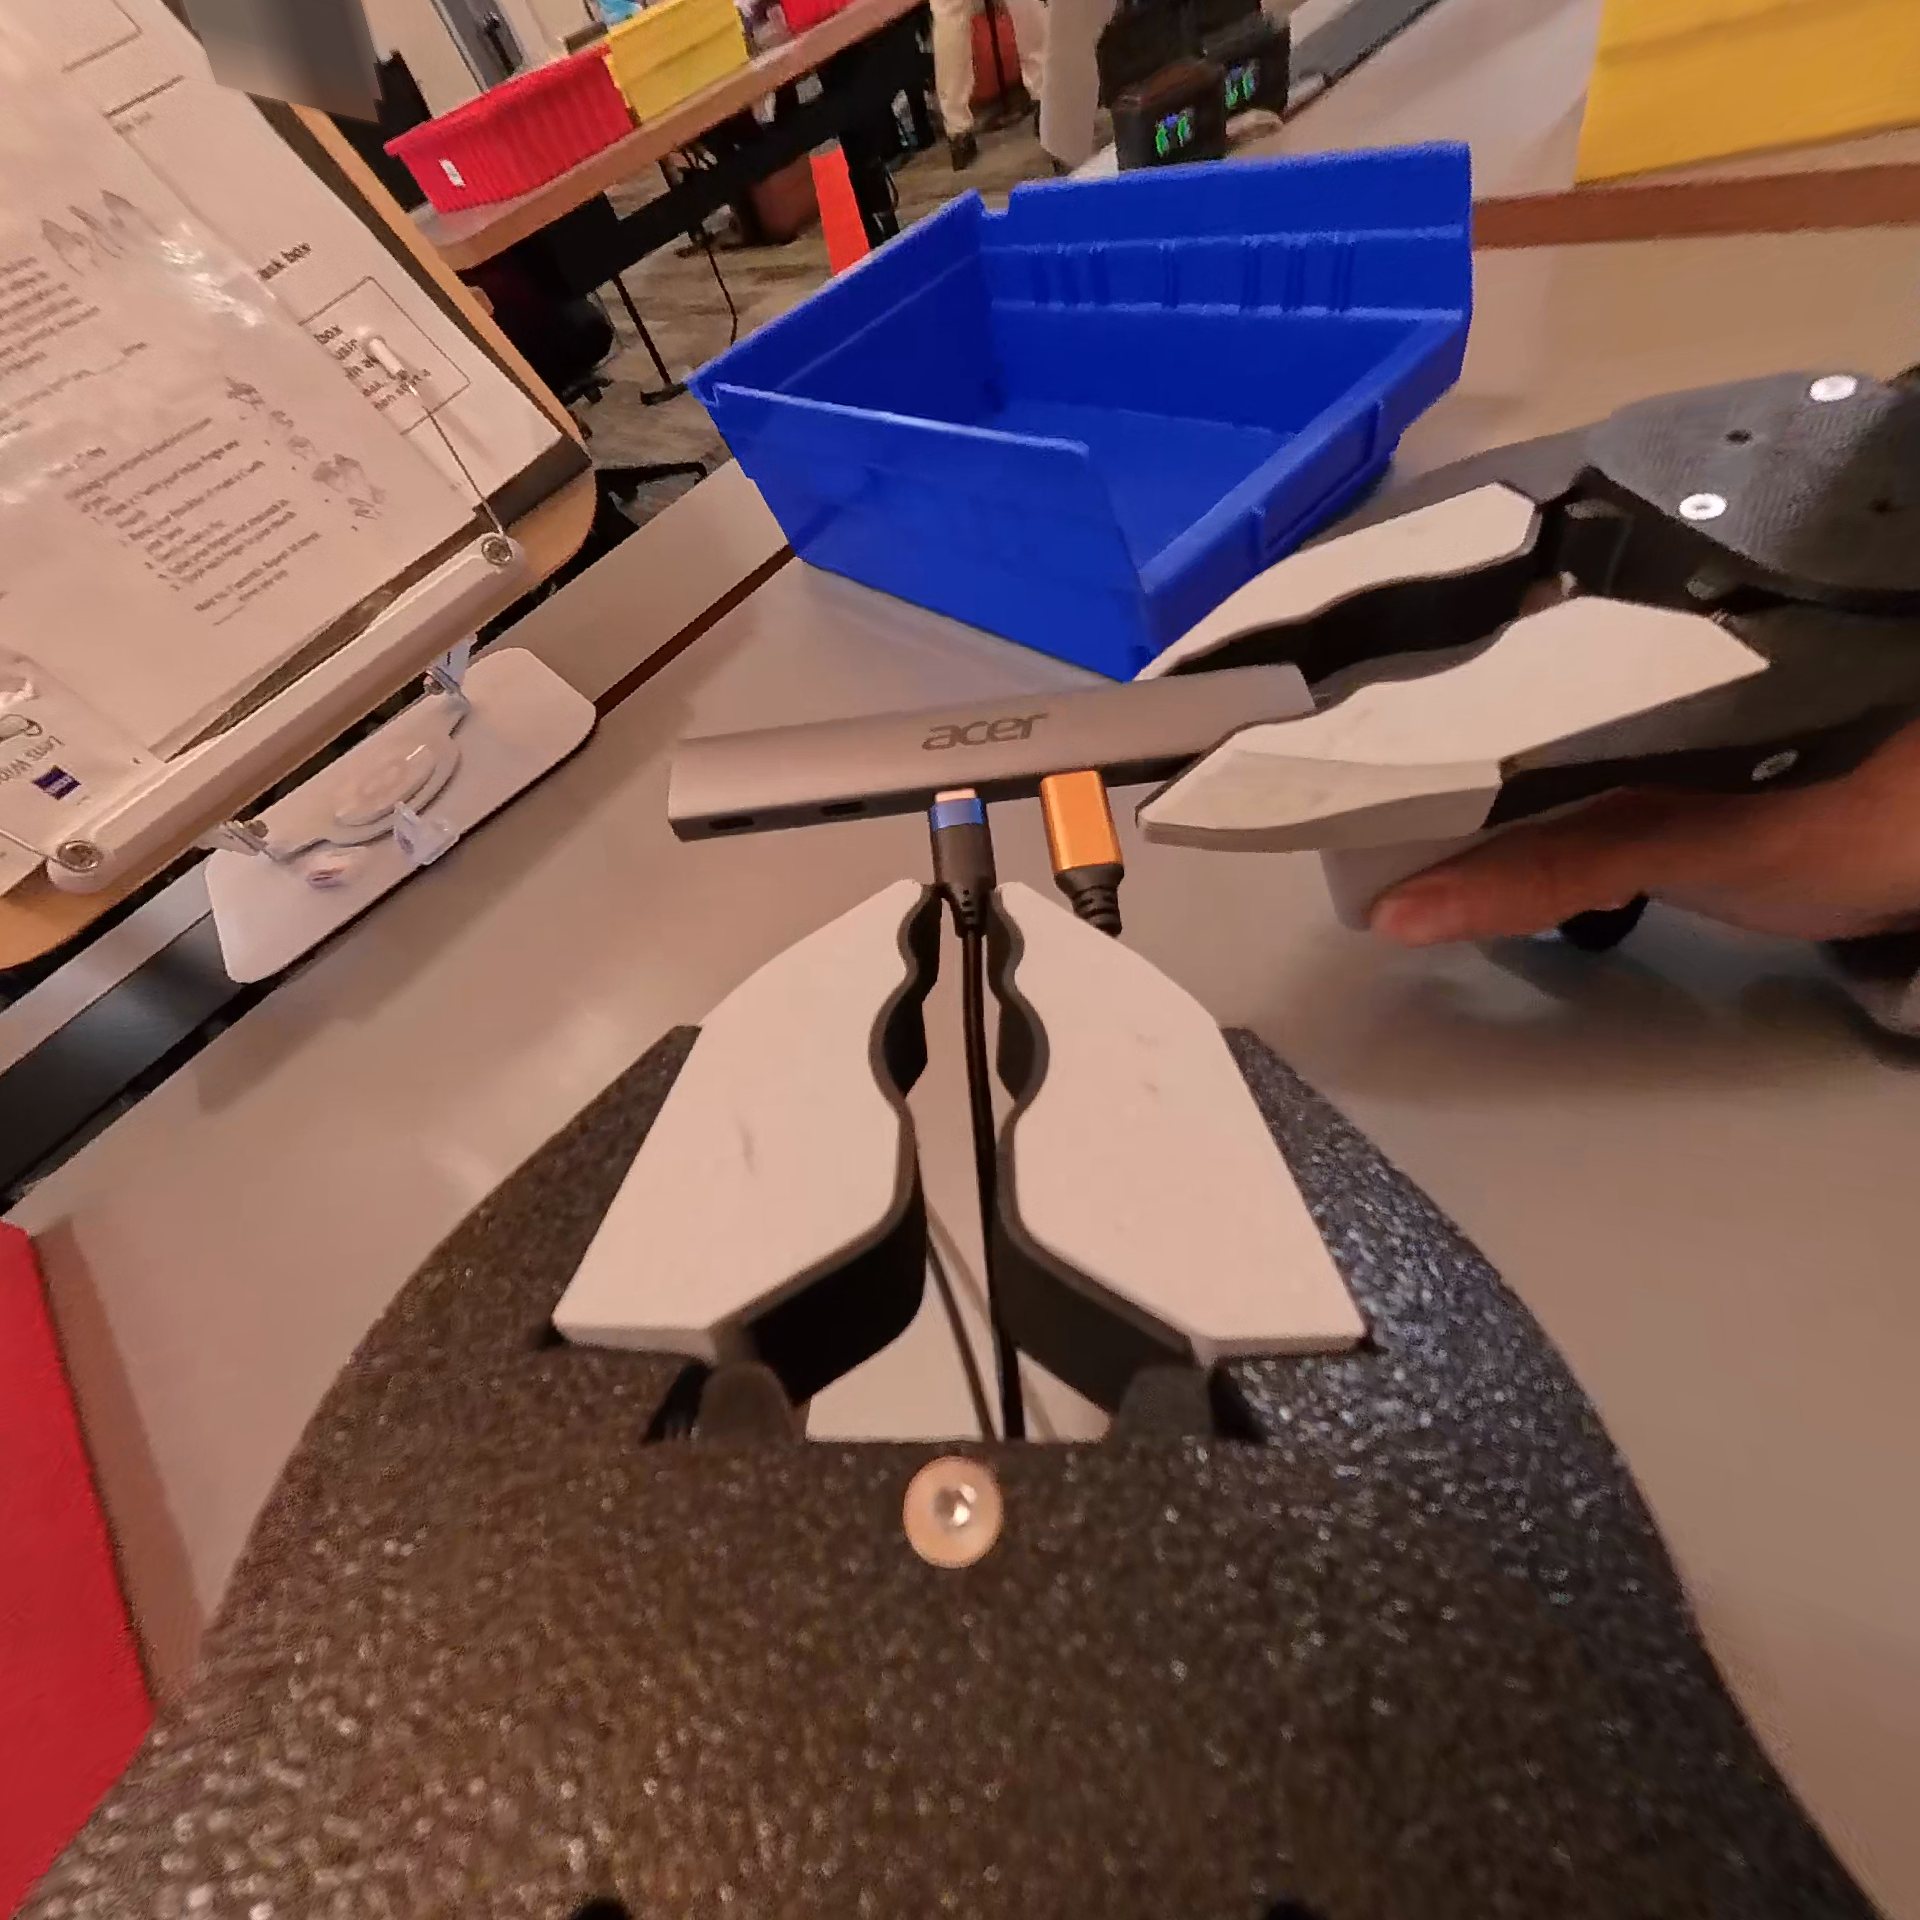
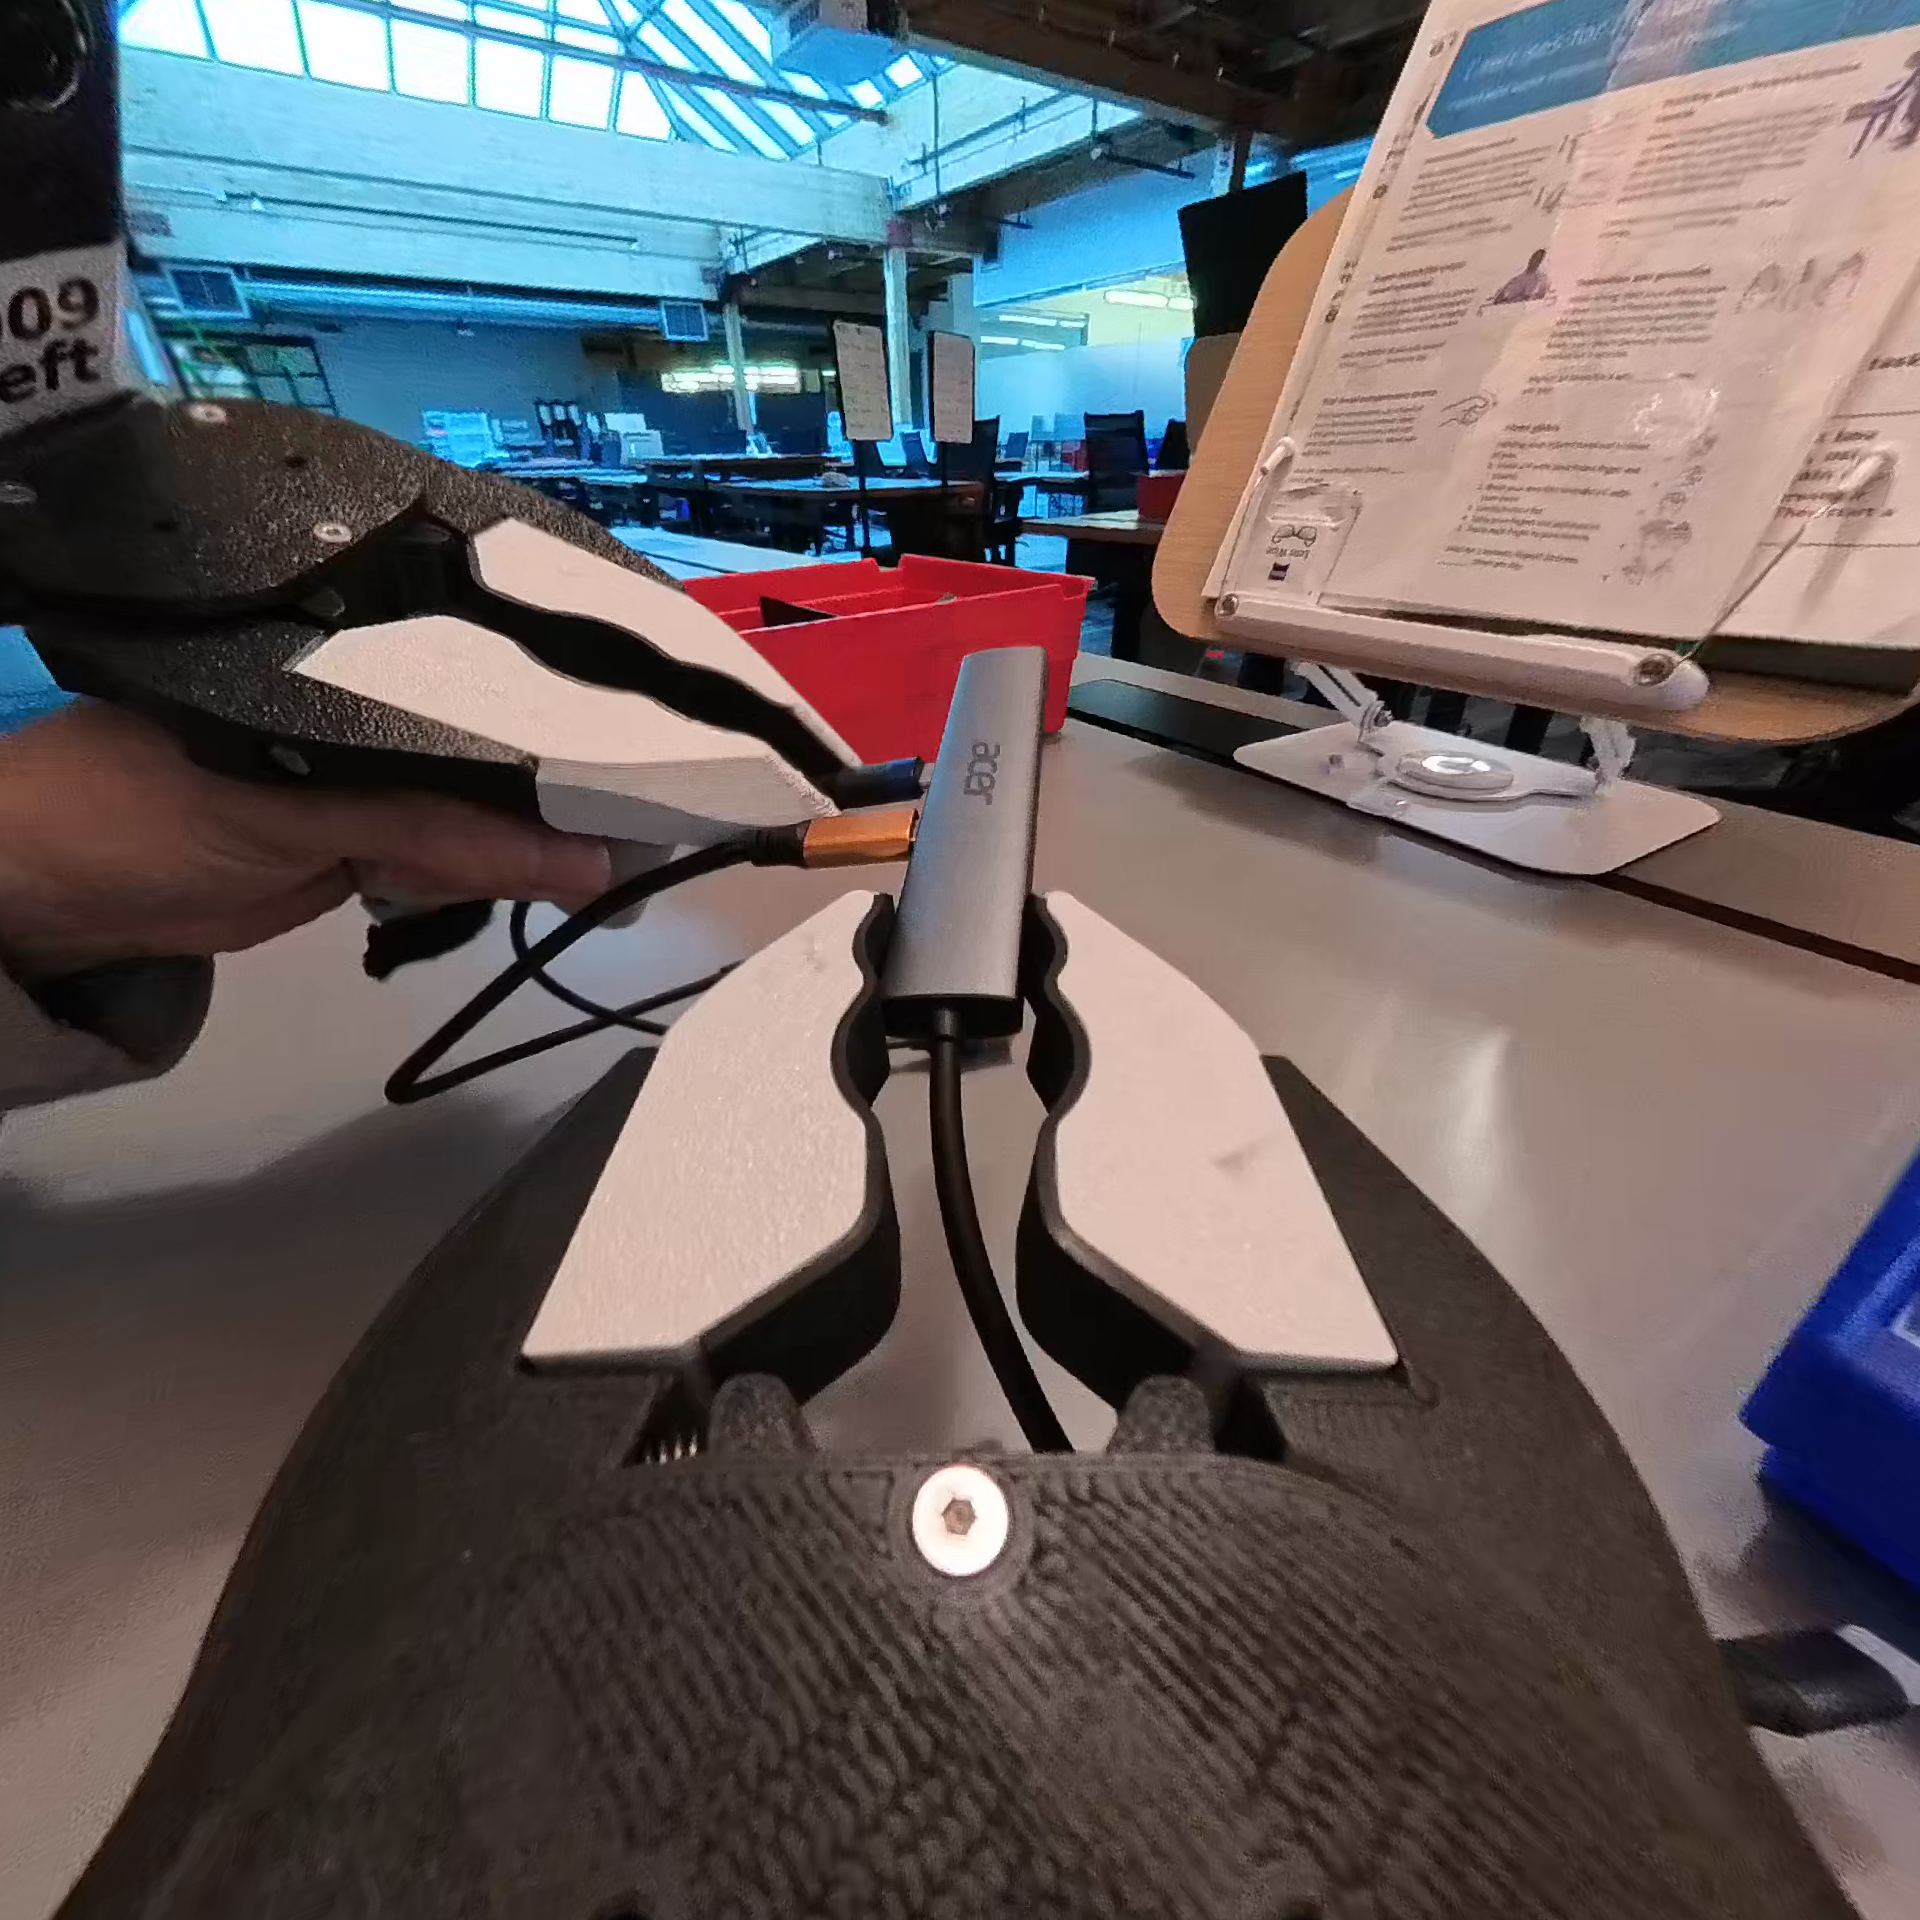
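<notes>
Right now the left gripper is pinching the blue-tipped plug, seated in the grey hub, while the right gripper is clamping the hub's end above the table. Beside it an orange plug is sitting in its port, two ports are showing bare, and a blue bin is standing just behind.

Writing is showing on three things
A brand mark is sitting on the grey hub, print is covering the propped pages, characters are marking a white label.

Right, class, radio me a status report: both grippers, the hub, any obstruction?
Left hand-held gripper shut on blue-tipped plug, seated in hub. Right hand-held gripper shut on hub's end. Orange plug alongside; nothing blocking.
</notes>
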Tool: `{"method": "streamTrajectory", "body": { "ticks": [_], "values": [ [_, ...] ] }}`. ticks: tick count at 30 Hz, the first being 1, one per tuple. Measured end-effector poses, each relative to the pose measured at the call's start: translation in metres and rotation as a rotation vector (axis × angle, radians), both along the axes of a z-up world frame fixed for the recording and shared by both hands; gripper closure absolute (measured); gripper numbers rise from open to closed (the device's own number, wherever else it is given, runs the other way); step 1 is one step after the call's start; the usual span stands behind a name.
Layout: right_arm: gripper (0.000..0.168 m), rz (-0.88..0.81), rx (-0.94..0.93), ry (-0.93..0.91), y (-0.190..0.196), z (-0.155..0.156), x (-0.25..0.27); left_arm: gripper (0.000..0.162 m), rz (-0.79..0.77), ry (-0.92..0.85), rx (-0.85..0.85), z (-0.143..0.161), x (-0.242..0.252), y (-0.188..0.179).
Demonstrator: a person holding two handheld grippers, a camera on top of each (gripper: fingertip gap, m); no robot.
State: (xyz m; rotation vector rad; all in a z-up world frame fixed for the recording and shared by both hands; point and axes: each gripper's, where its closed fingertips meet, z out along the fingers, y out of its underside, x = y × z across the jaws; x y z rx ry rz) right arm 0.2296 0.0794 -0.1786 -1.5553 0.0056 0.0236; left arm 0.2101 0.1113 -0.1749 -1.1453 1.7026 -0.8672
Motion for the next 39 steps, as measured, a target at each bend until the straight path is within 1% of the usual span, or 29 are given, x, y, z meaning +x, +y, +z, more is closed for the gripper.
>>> {"method": "streamTrajectory", "body": {
  "ticks": [3, 6, 12, 16, 18, 23, 27, 32, 35, 38, 39],
  "values": [
    [0.144, 0.037, 0.003, 0.034, 0.000, 0.000, 0.000, 0.154, -0.002, 0.015, -0.015, -0.002, -0.002, 0.000],
    [0.145, -0.003, 0.013, -0.014, 0.001, 0.001, -0.001, 0.154, 0.040, -0.001, -0.081, -0.002, -0.003, 0.000],
    [0.143, -0.034, 0.065, -0.030, -0.001, 0.007, 0.002, 0.155, 0.047, 0.007, -0.367, -0.002, -0.002, -0.006],
    [0.143, -0.040, 0.089, -0.048, -0.002, 0.010, 0.002, 0.155, 0.042, 0.003, -0.478, 0.000, -0.002, -0.007],
    [0.143, -0.038, 0.087, -0.039, -0.002, 0.010, 0.002, 0.155, 0.042, -0.002, -0.490, 0.000, -0.001, -0.008],
    [0.145, -0.052, 0.105, -0.021, -0.003, 0.012, 0.006, 0.155, 0.042, -0.038, -0.451, 0.002, -0.001, -0.010],
    [0.144, -0.026, 0.098, 0.011, -0.004, 0.011, 0.006, 0.155, 0.042, -0.041, -0.332, 0.001, -0.001, -0.010],
    [0.144, -0.022, 0.074, -0.030, -0.002, 0.008, 0.000, 0.155, 0.043, -0.027, -0.155, 0.001, -0.005, -0.007],
    [0.143, 0.003, 0.047, -0.043, 0.001, 0.005, -0.004, 0.155, 0.034, -0.076, -0.143, 0.010, -0.007, -0.006],
    [0.143, -0.018, 0.022, -0.089, 0.003, 0.002, -0.006, 0.155, 0.038, 0.003, -0.030, 0.000, -0.010, -0.001],
    [0.143, -0.016, 0.023, -0.086, 0.004, 0.002, -0.006, 0.155, 0.035, -0.008, -0.015, 0.000, -0.011, -0.001]
  ]
}}
